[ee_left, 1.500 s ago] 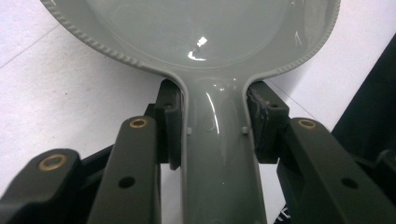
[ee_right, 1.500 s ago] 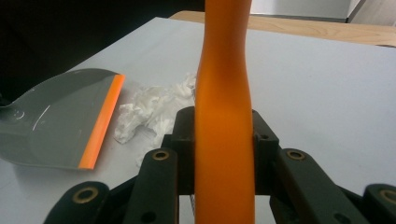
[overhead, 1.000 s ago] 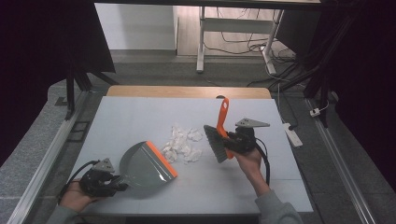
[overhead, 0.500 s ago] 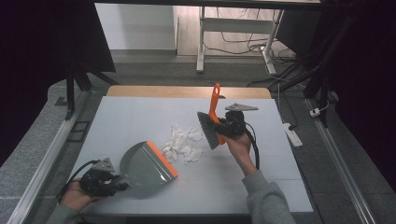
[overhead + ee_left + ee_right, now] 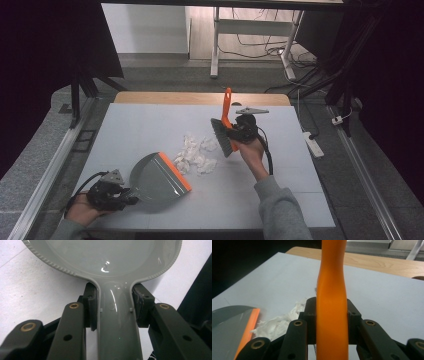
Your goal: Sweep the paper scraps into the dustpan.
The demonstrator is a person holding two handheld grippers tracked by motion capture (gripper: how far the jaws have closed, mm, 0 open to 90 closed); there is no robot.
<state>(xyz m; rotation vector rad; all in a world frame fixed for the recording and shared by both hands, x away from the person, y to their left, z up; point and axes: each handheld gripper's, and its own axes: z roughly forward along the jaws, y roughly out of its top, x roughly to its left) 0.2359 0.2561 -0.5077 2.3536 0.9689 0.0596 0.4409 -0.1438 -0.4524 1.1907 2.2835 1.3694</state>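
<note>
The scraps of white paper [image 5: 197, 154] lie in a loose heap on the desk [image 5: 280, 175], just left of and below the right hand-held gripper [image 5: 239, 131], which is clamped on the orange handle of the brush [image 5: 226, 127]. The handle stands nearly upright, bristles hanging just beside the heap's right edge. On the heap's far side waits the grey dustpan [image 5: 159, 176], its orange lip facing the paper and its handle gripped tight by the left hand-held gripper [image 5: 120, 192]. I judge a leftward sweep comes next.

My tongs [image 5: 332, 322] are black, with brass-ringed screw holes along their links. A grey three-cornered plate [image 5: 252, 111] tops one. My sleeve [image 5: 280, 210] is grey.
</note>
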